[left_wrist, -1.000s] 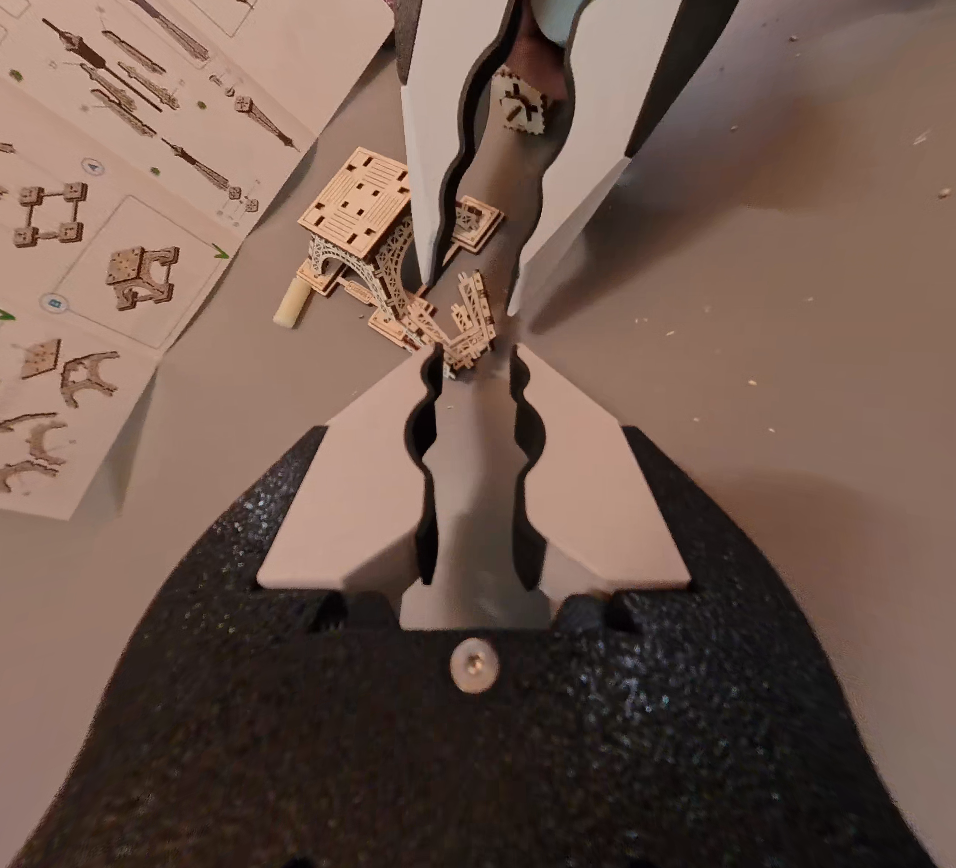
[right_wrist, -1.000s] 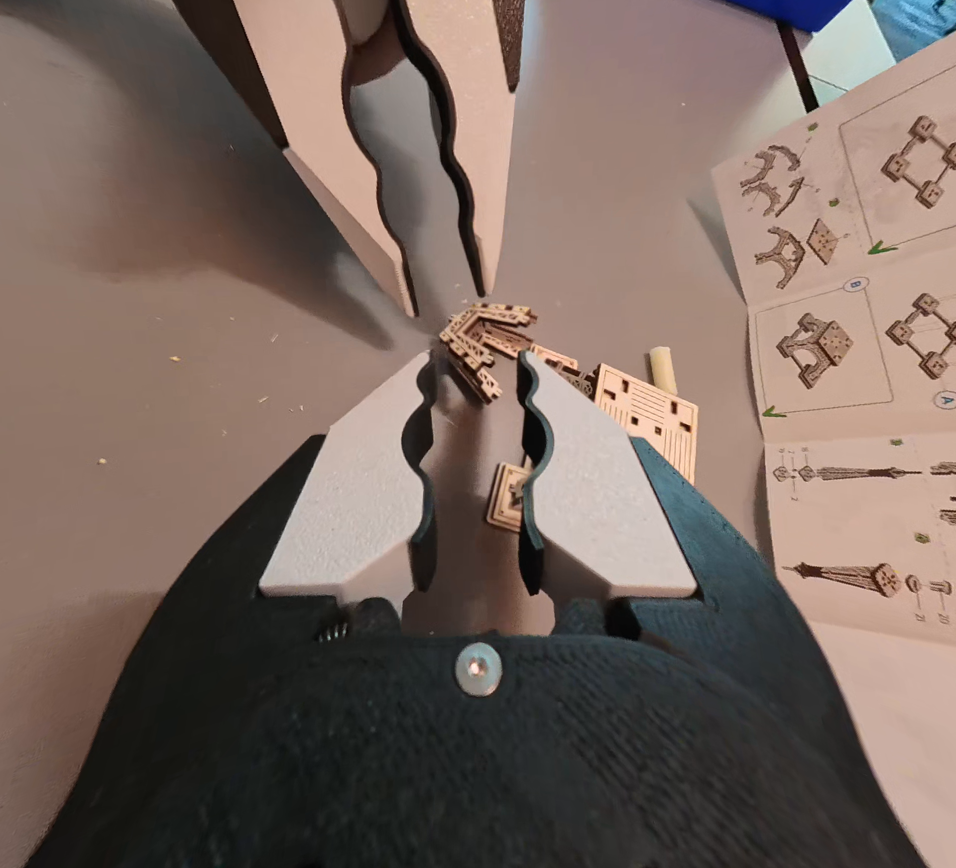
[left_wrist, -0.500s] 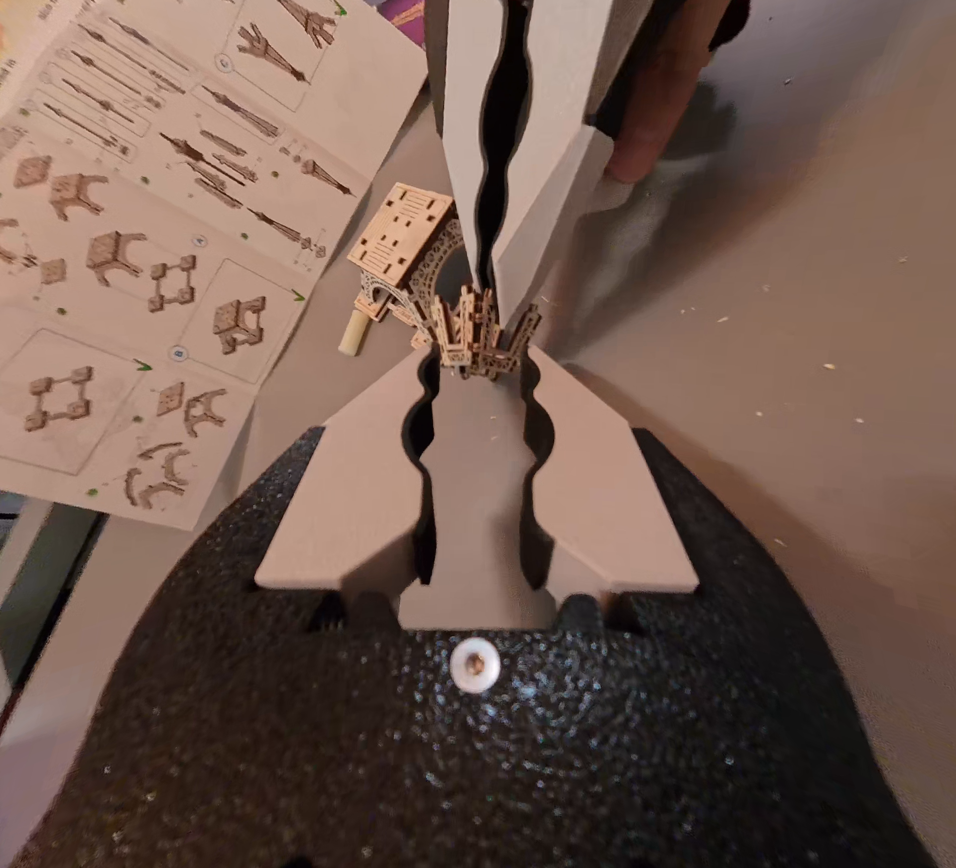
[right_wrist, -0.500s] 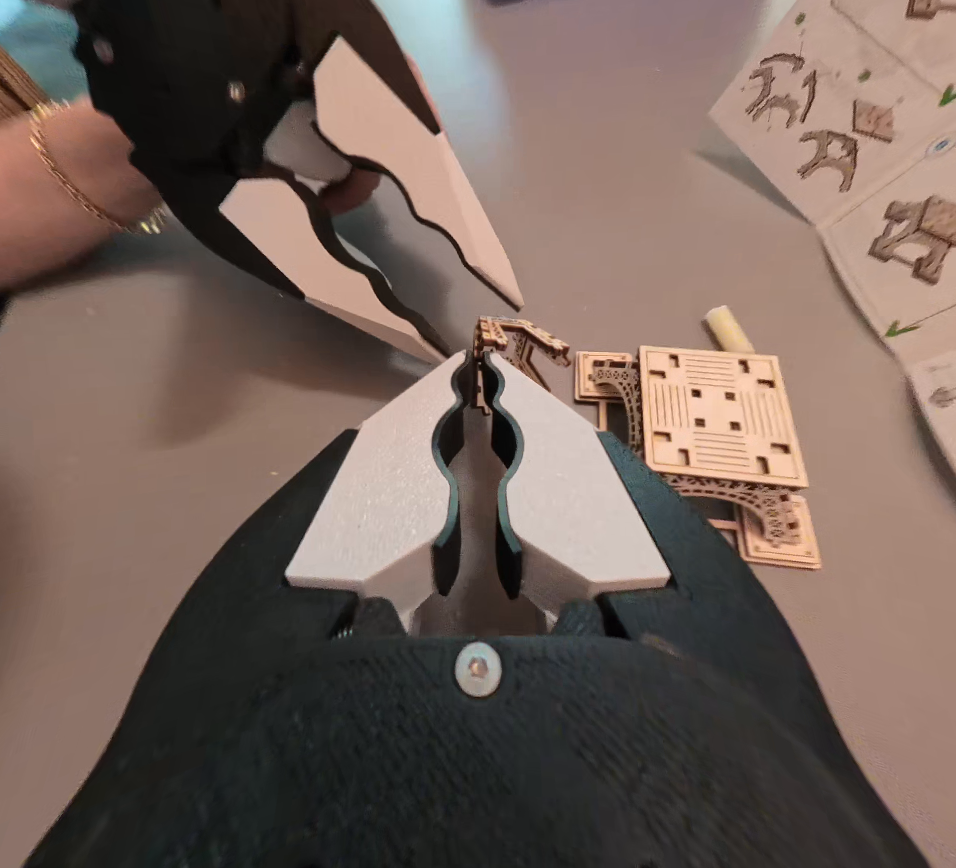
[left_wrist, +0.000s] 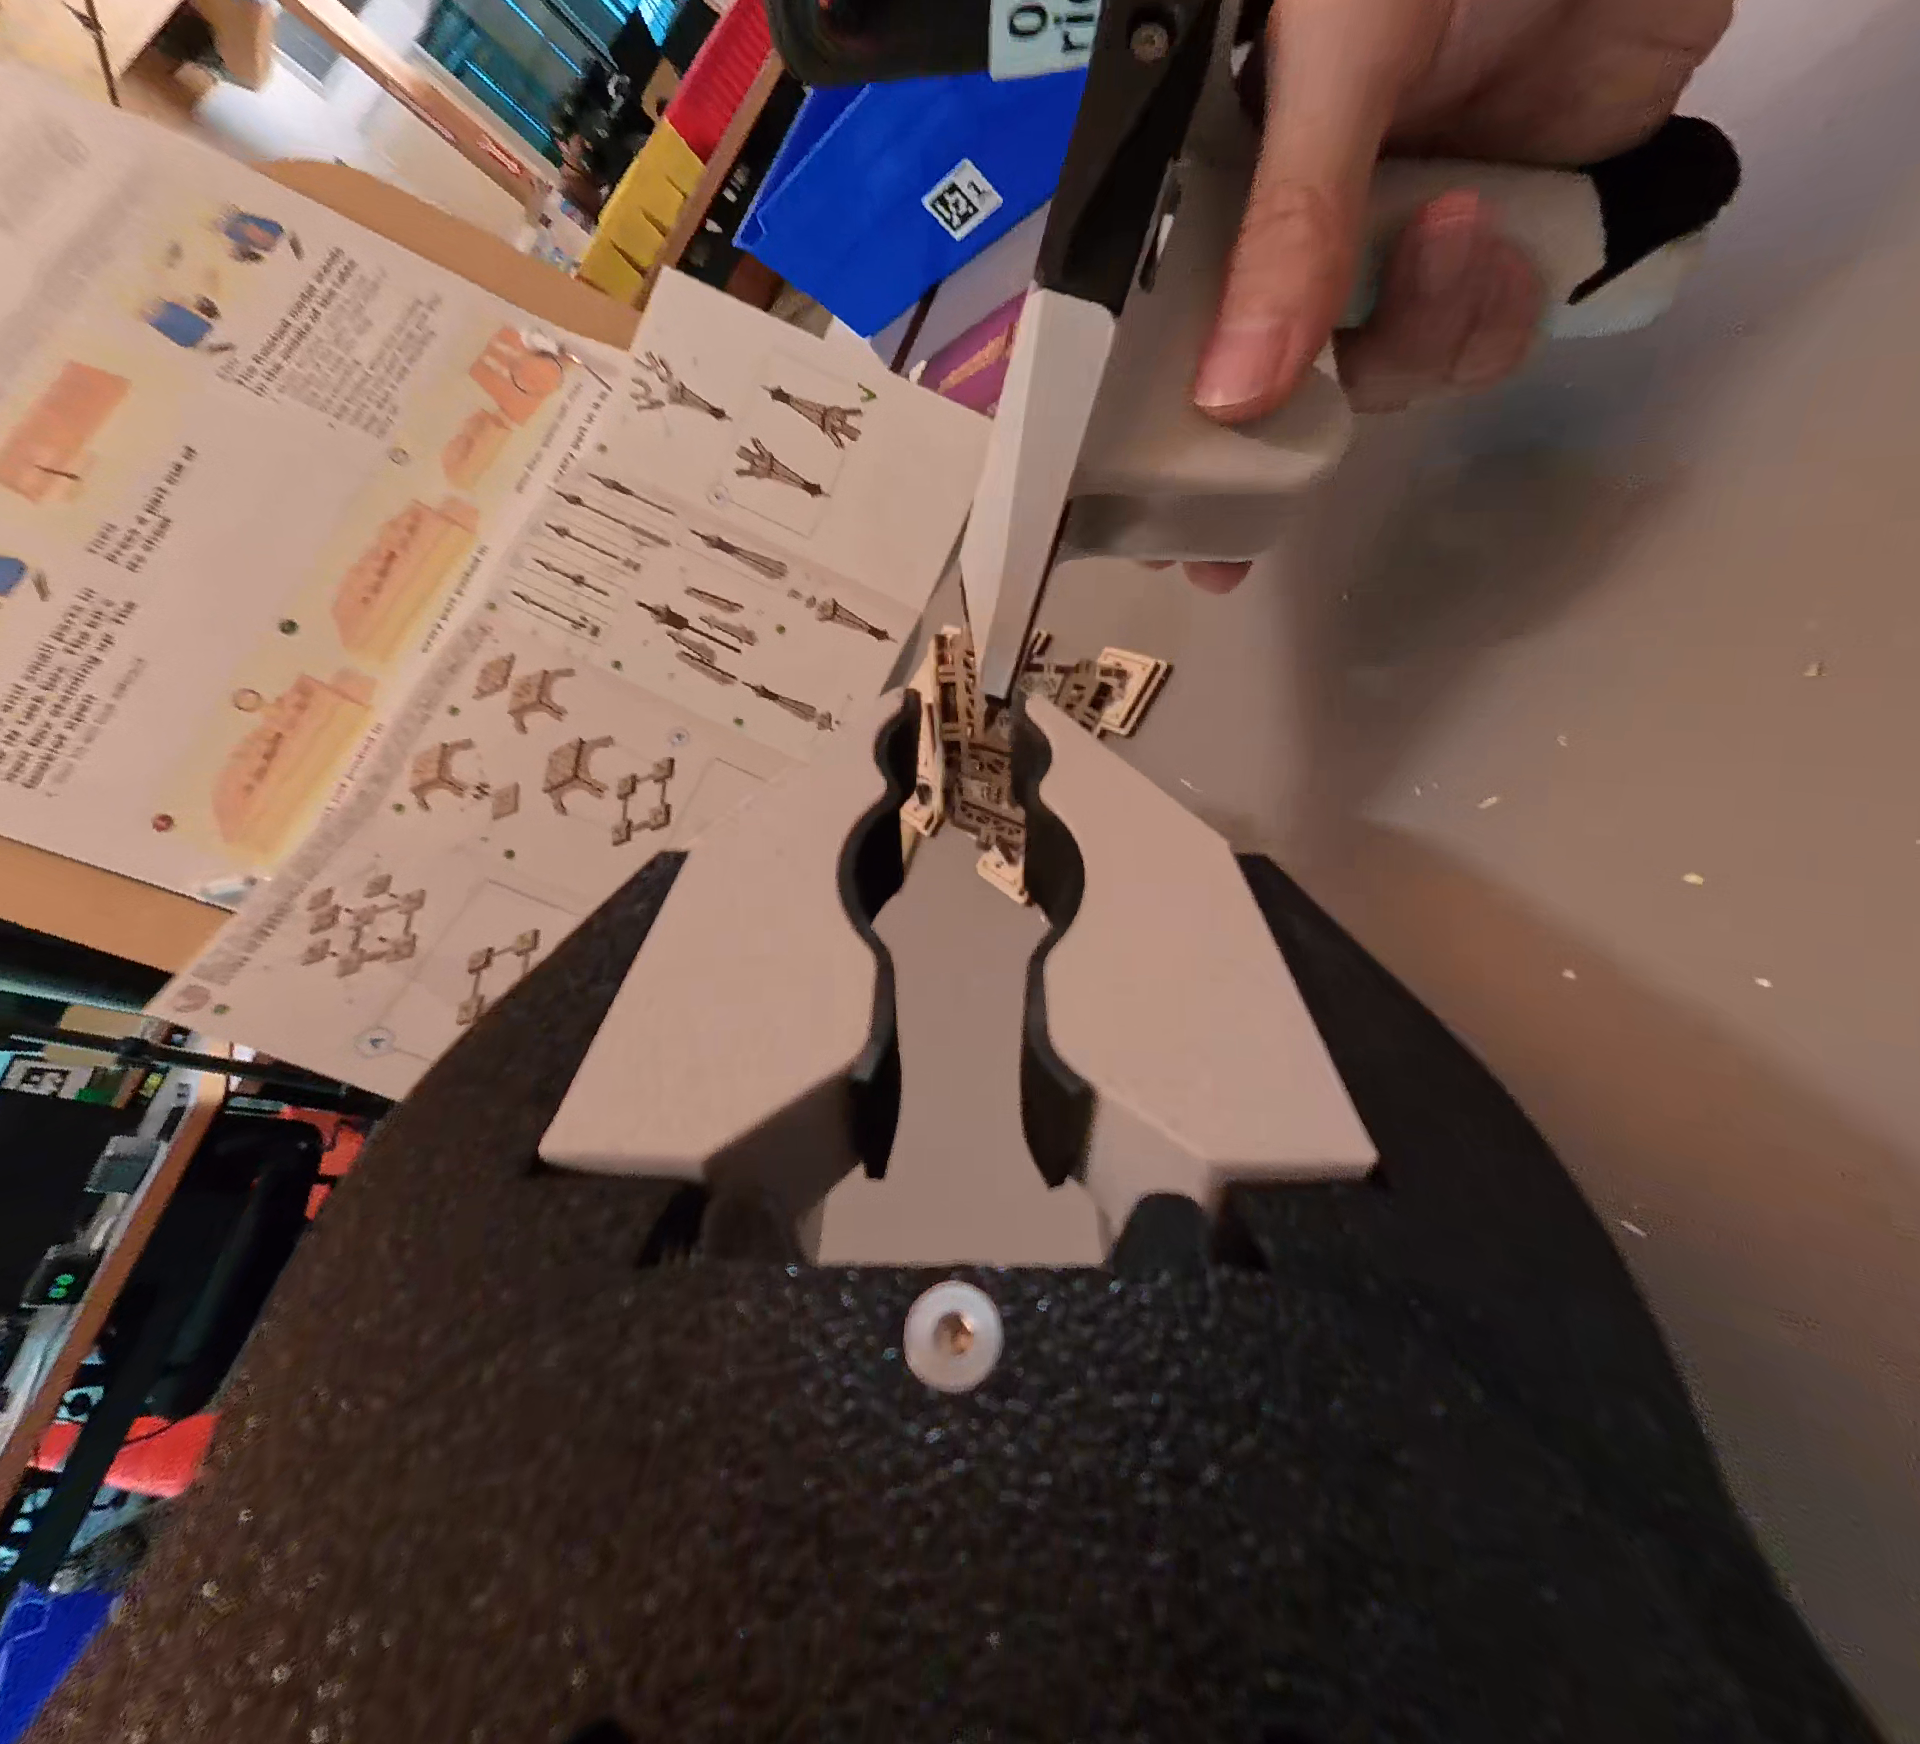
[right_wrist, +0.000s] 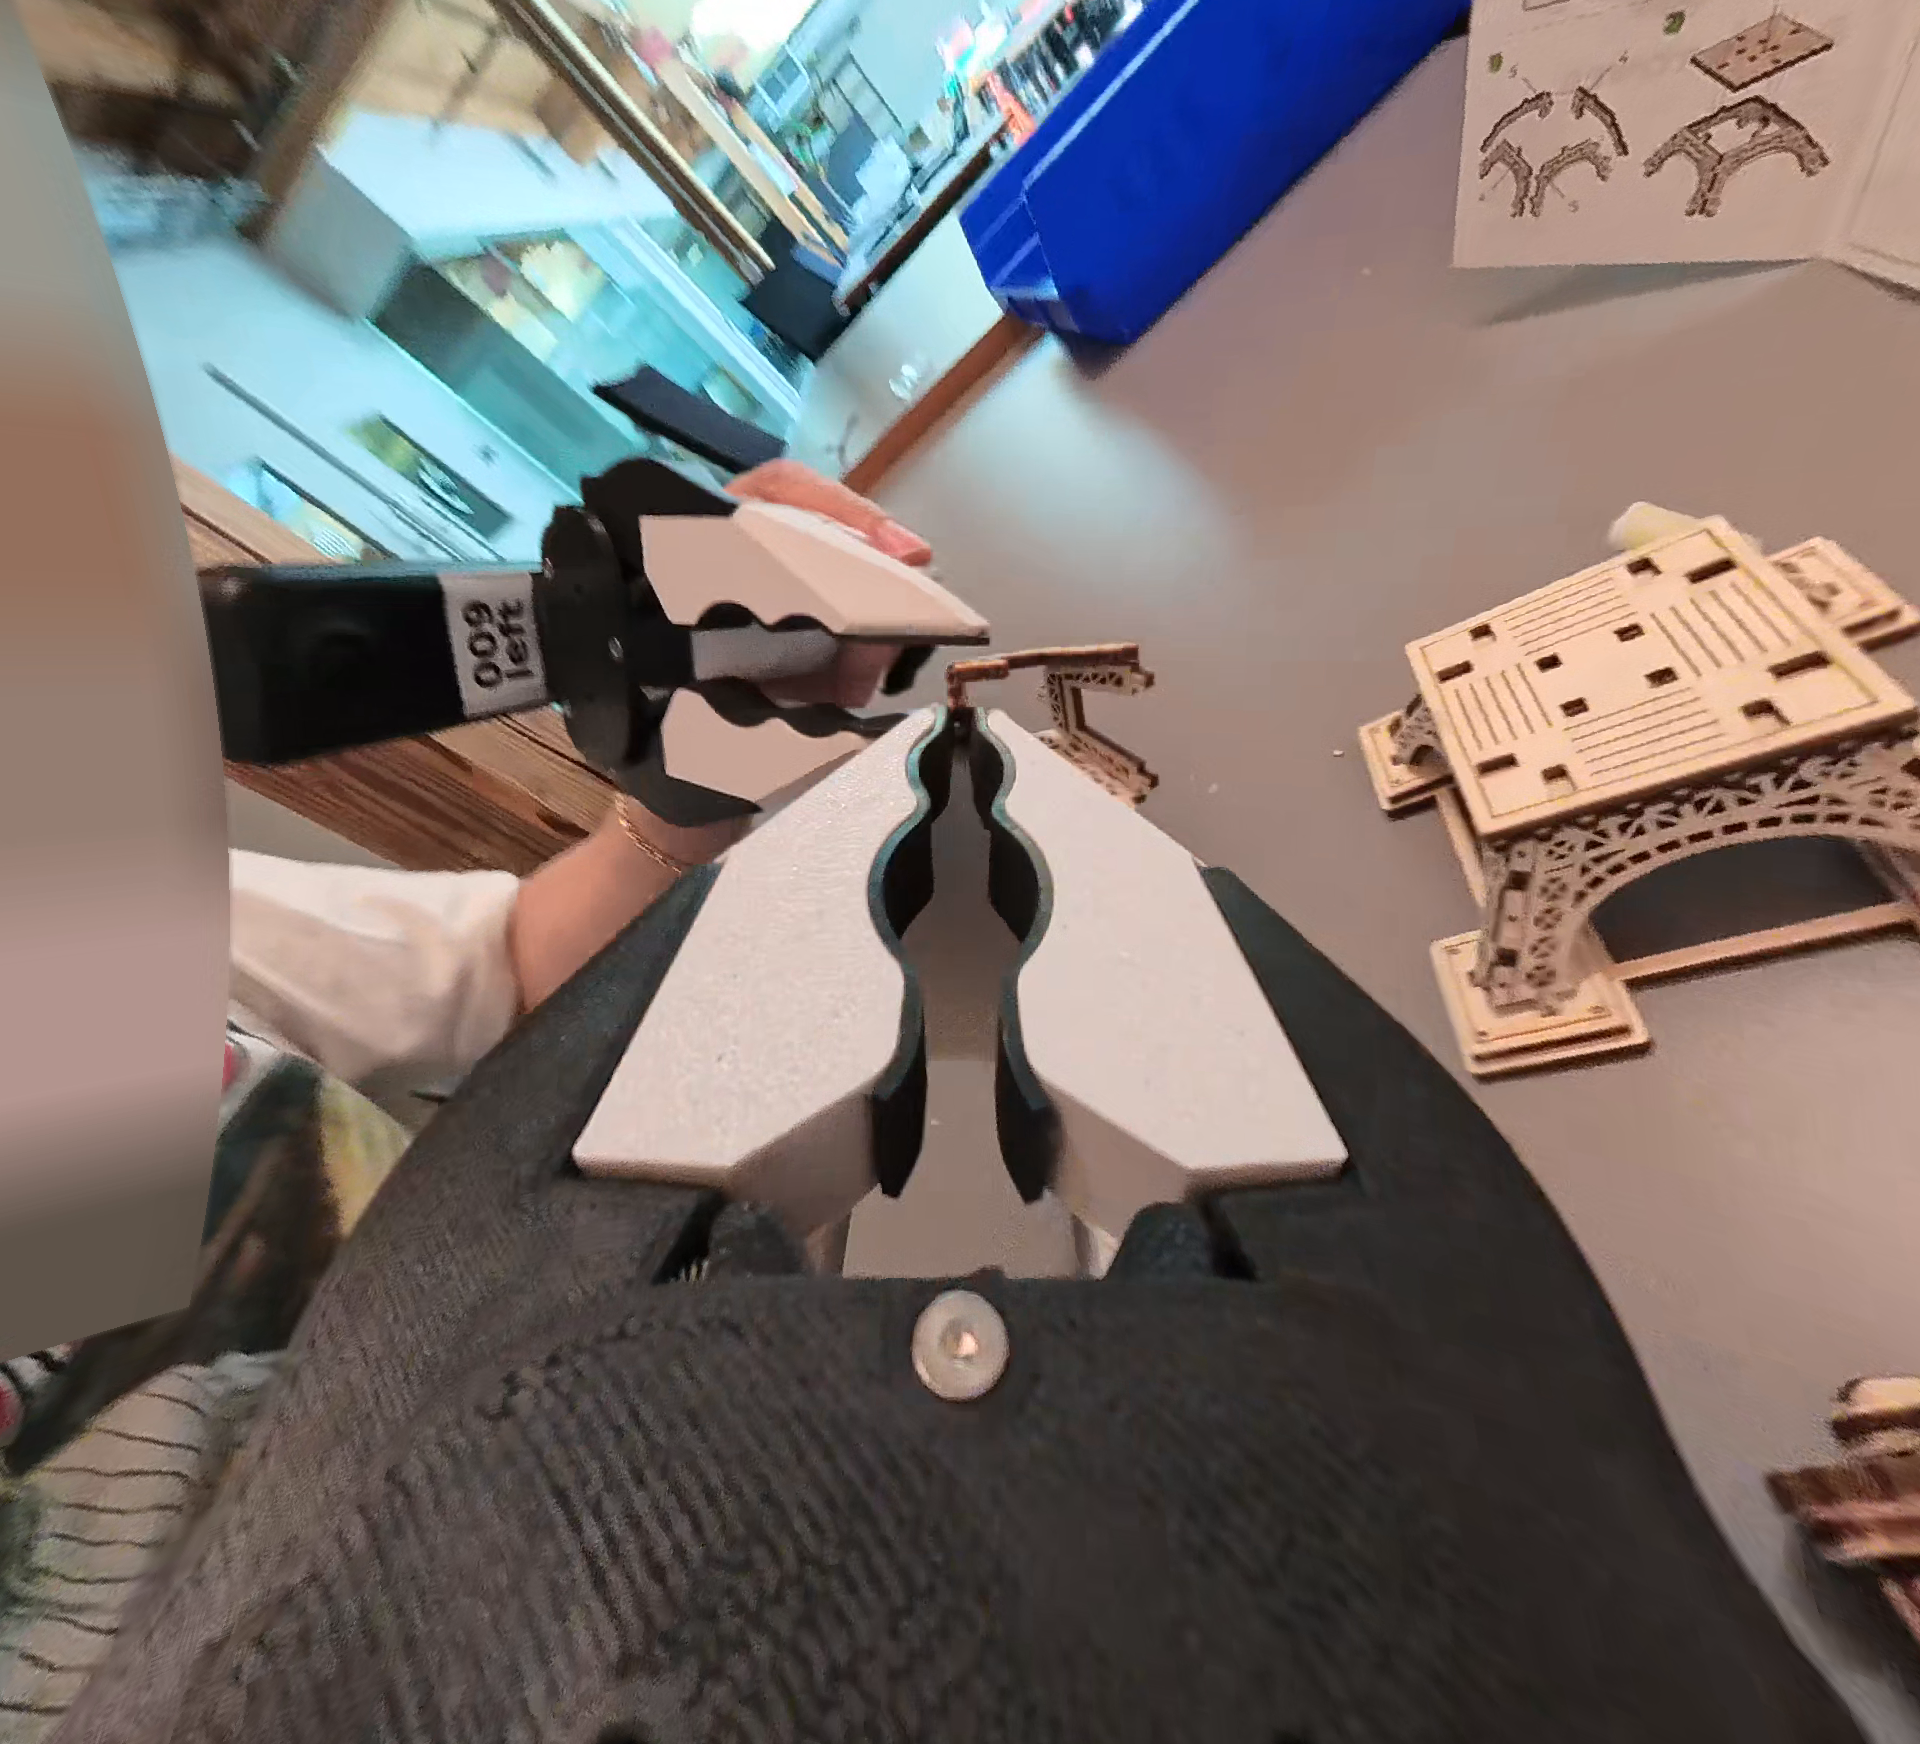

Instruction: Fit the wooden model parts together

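A small wooden arch-shaped part (left_wrist: 971,764) is held above the grey table. My right gripper (right_wrist: 961,723) is shut on one end of it; the rest of the part (right_wrist: 1081,671) sticks out past its tips. In the left wrist view the right gripper (left_wrist: 992,686) comes down from above. My left gripper (left_wrist: 971,718) has its fingers narrowed on both sides of the same part, which fills the gap between them. In the right wrist view the left gripper (right_wrist: 940,676) reaches in from the left. The wooden tower base (right_wrist: 1642,707) stands on the table to the right.
A folded instruction sheet (left_wrist: 468,603) lies at the left, and also shows in the right wrist view (right_wrist: 1714,84). A blue bin (right_wrist: 1195,136) stands at the back edge. More wooden pieces (right_wrist: 1860,1507) lie at the lower right. A person's hand (left_wrist: 1455,84) holds the right gripper. Only a small space, under 4 cm, lies between the two pairs of fingers.
My right gripper shut on the small part and lifted it off the table. Both grippers rose and tilted. The left fingers narrowed around the part.
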`<action>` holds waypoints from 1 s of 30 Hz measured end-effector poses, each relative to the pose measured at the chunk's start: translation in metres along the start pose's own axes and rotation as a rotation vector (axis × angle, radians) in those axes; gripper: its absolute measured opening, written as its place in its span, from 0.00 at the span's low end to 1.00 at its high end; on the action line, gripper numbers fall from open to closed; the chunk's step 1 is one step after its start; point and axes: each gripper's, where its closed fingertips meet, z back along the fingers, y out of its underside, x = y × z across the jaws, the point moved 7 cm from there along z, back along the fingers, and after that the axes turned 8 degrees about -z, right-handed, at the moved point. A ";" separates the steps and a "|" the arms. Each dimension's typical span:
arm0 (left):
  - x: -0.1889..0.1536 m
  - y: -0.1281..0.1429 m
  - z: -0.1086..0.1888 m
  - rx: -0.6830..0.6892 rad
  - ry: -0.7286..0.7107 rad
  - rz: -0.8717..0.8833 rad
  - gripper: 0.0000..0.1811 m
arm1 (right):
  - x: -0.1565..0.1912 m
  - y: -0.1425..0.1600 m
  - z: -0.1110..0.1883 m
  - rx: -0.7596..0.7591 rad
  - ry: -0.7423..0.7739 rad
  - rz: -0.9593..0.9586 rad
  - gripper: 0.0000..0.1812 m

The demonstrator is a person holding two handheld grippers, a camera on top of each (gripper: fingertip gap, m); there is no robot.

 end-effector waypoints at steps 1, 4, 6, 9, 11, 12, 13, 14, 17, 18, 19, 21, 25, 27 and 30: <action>0.001 -0.003 0.001 -0.008 -0.011 -0.011 0.08 | 0.002 0.000 0.001 -0.024 -0.021 -0.030 0.00; 0.004 -0.011 0.004 -0.021 -0.049 -0.061 0.06 | 0.008 -0.001 0.005 -0.082 -0.073 -0.093 0.00; 0.005 -0.015 0.006 -0.014 -0.068 -0.088 0.06 | 0.011 -0.002 0.006 -0.099 -0.078 -0.086 0.00; 0.006 -0.021 0.009 -0.029 -0.072 -0.111 0.04 | 0.020 -0.004 0.008 -0.100 -0.079 0.029 0.02; 0.009 -0.024 0.011 -0.044 -0.083 -0.100 0.04 | 0.029 -0.006 0.011 -0.085 -0.067 0.145 0.07; 0.010 -0.025 0.012 -0.058 -0.090 -0.094 0.03 | 0.033 -0.006 0.013 -0.076 -0.036 0.221 0.10; 0.012 -0.027 0.014 -0.073 -0.088 -0.084 0.03 | 0.037 -0.007 0.015 -0.067 0.005 0.308 0.14; 0.013 -0.028 0.015 -0.085 -0.083 -0.069 0.03 | 0.040 -0.007 0.018 -0.054 0.052 0.410 0.16; 0.014 -0.030 0.018 -0.122 -0.045 -0.021 0.04 | 0.051 -0.007 0.026 -0.089 0.259 0.787 0.22; 0.015 -0.032 0.019 -0.134 -0.033 -0.008 0.04 | 0.055 -0.006 0.028 -0.099 0.320 0.914 0.22; 0.015 -0.033 0.020 -0.143 -0.016 0.006 0.03 | 0.059 -0.004 0.028 -0.091 0.369 1.017 0.21; 0.015 -0.035 0.022 -0.151 0.006 0.024 0.03 | 0.063 0.001 0.026 -0.027 0.402 1.119 0.19; 0.013 -0.039 0.023 -0.157 0.041 0.020 0.03 | 0.074 0.003 0.025 -0.045 0.404 1.212 0.14; 0.012 -0.041 0.022 -0.156 0.046 0.006 0.03 | 0.074 0.006 0.025 -0.008 0.405 1.261 0.11; 0.010 -0.044 0.021 -0.146 0.042 -0.035 0.03 | 0.072 0.011 0.024 0.054 0.417 1.325 0.10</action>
